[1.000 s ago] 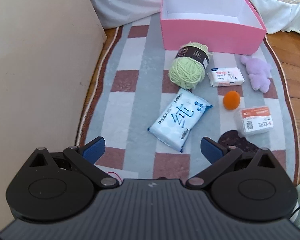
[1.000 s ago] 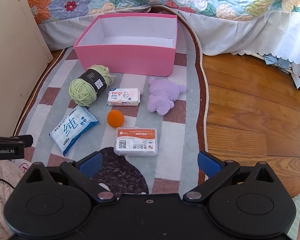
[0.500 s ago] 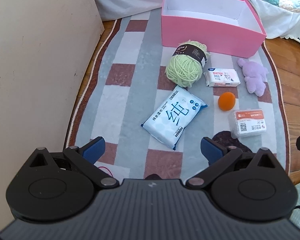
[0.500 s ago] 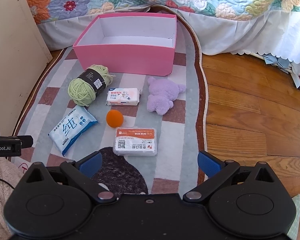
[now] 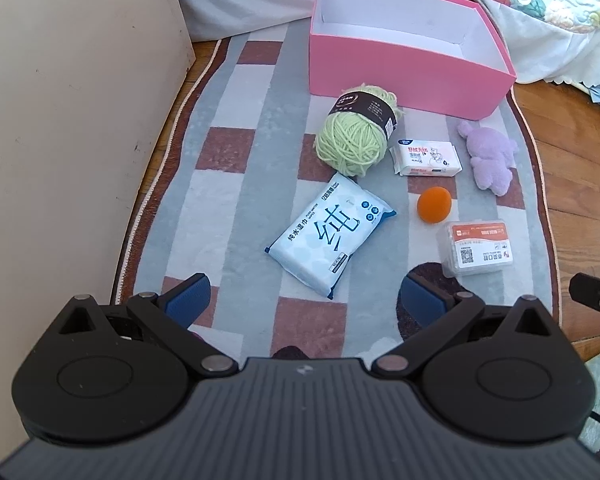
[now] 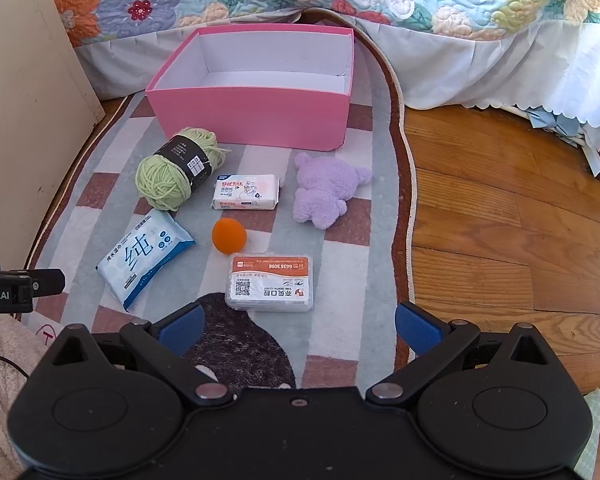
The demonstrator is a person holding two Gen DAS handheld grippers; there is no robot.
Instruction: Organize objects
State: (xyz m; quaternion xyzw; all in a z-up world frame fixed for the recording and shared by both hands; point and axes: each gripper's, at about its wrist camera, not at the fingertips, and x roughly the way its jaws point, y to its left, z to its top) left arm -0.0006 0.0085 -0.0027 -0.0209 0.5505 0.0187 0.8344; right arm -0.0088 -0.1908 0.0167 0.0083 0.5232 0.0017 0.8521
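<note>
We hold both tools above the near end of the checked rug (image 6: 352, 236), empty: the left tool (image 5: 306, 294) has its blue pads spread wide, and so does the right tool (image 6: 296, 322). At the rug's far edge stands the pink box (image 6: 256, 114), open and with nothing inside. Just before it lie the green yarn ball (image 6: 172, 174), a small tissue pack (image 6: 246, 192) and a purple plush toy (image 6: 324, 196). Nearer us are the blue wet-wipe pack (image 5: 330, 234) by the left edge, the orange ball (image 6: 229, 236) and a clear plastic case with an orange label (image 6: 270, 283).
</note>
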